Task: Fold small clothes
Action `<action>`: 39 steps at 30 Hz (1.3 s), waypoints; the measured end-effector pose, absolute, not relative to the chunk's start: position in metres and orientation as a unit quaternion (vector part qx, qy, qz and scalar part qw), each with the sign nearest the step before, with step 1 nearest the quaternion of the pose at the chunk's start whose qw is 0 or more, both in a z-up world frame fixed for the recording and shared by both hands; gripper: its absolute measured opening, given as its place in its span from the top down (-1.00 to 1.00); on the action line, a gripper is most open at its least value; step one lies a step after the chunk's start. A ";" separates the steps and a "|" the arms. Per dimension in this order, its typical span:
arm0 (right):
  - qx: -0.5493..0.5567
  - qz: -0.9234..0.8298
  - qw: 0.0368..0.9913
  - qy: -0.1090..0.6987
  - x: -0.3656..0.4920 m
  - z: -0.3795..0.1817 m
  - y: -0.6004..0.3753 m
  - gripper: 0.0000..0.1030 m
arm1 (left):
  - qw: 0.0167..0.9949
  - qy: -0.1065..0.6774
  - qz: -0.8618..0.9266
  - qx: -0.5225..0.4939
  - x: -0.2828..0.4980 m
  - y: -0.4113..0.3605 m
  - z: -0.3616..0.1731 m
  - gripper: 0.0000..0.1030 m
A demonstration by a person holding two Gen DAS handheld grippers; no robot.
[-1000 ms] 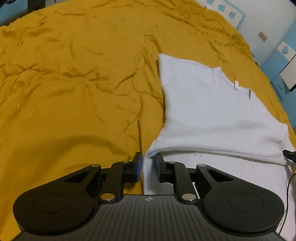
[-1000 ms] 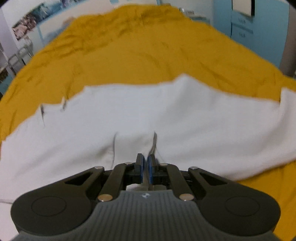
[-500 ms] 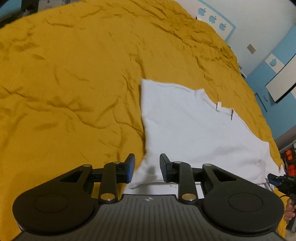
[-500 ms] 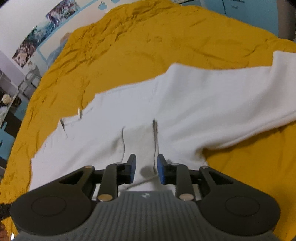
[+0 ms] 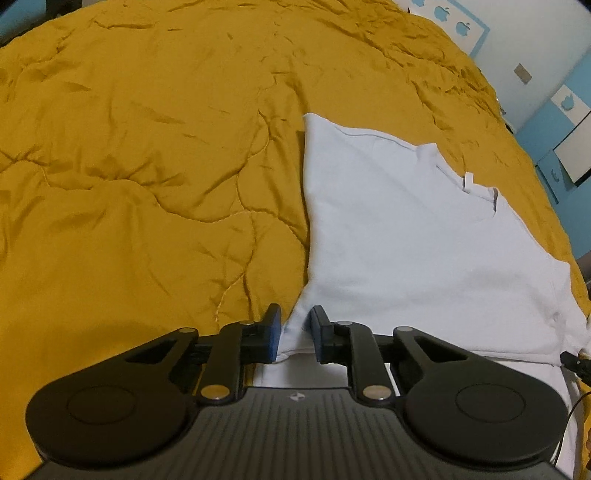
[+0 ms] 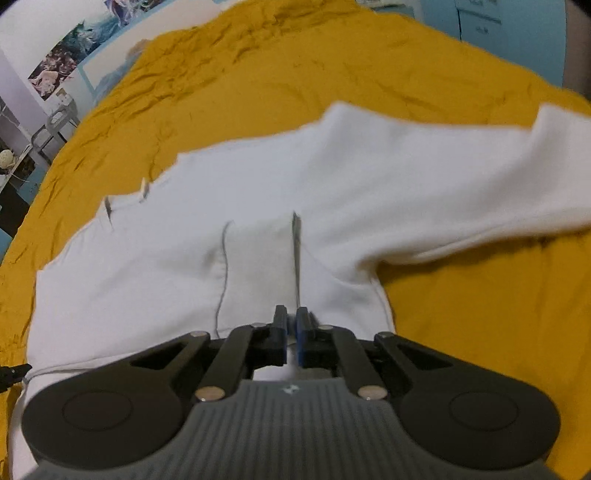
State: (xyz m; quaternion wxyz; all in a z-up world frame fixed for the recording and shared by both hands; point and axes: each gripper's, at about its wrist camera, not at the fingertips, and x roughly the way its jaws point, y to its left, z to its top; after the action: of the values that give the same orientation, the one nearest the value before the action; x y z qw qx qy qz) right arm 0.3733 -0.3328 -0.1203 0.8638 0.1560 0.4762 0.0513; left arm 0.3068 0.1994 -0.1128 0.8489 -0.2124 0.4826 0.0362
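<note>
My left gripper point(image 5: 294, 334) sits low over the near edge of the one white shirt point(image 5: 399, 229), its two blue-padded fingers point(image 5: 274, 330) spread, with a folded corner of cloth lying in the gap between them and not pinched. My right gripper point(image 6: 291, 334) has its two fingers point(image 6: 302, 338) drawn almost together on a raised pleat of the same shirt point(image 6: 258, 206); a thin ridge of white cloth runs away from the pads. I count one garment, lying flat on the mustard bedspread point(image 5: 129, 166), right of centre in the left view and across the middle in the right view. One sleeve point(image 6: 517, 177) reaches out to the far right. A small tag point(image 5: 468, 180) shows at the collar. I see one blue cabinet point(image 6: 509, 29) beyond the bed; I cannot tell what it holds.
</note>
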 end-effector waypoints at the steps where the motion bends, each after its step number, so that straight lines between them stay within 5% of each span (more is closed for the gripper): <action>1: 0.158 0.052 0.864 0.474 0.374 -0.120 -0.332 1.00 | 0.850 0.481 0.034 -0.213 0.307 0.200 -0.110 0.58; 4: 0.142 0.050 0.873 0.464 0.374 -0.108 -0.330 0.88 | 0.864 0.453 0.029 -0.219 0.313 0.209 -0.099 0.58; 7: 0.130 0.050 0.883 0.448 0.378 -0.099 -0.331 0.54 | 0.873 0.420 0.030 -0.246 0.330 0.222 -0.091 0.55; 18: 0.171 0.044 0.888 0.426 0.425 -0.114 -0.327 0.49 | 0.856 0.377 0.053 -0.351 0.414 0.242 -0.126 0.30; 19: 0.167 0.046 0.888 0.426 0.428 -0.116 -0.324 0.51 | 0.854 0.379 0.056 -0.353 0.419 0.241 -0.130 0.31; 21: 0.153 0.047 0.889 0.428 0.431 -0.121 -0.321 0.75 | 0.855 0.389 0.052 -0.338 0.426 0.237 -0.133 0.72; 23: 0.129 0.042 0.890 0.435 0.435 -0.126 -0.317 0.94 | 0.871 0.384 0.058 -0.301 0.428 0.231 -0.130 0.88; 34: 0.054 0.022 0.892 0.448 0.434 -0.135 -0.303 1.00 | 0.890 0.402 0.112 -0.185 0.429 0.204 -0.108 0.89; 39: 0.080 0.025 0.909 0.408 0.409 -0.102 -0.331 0.98 | 0.910 0.379 0.068 -0.158 0.399 0.184 -0.069 0.72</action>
State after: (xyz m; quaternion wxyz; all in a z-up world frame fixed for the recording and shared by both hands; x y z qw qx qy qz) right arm 0.4090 -0.3310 -0.1021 0.9093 0.0801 0.4076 0.0247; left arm 0.3991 0.1839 -0.0691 0.9095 -0.1576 0.3786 0.0676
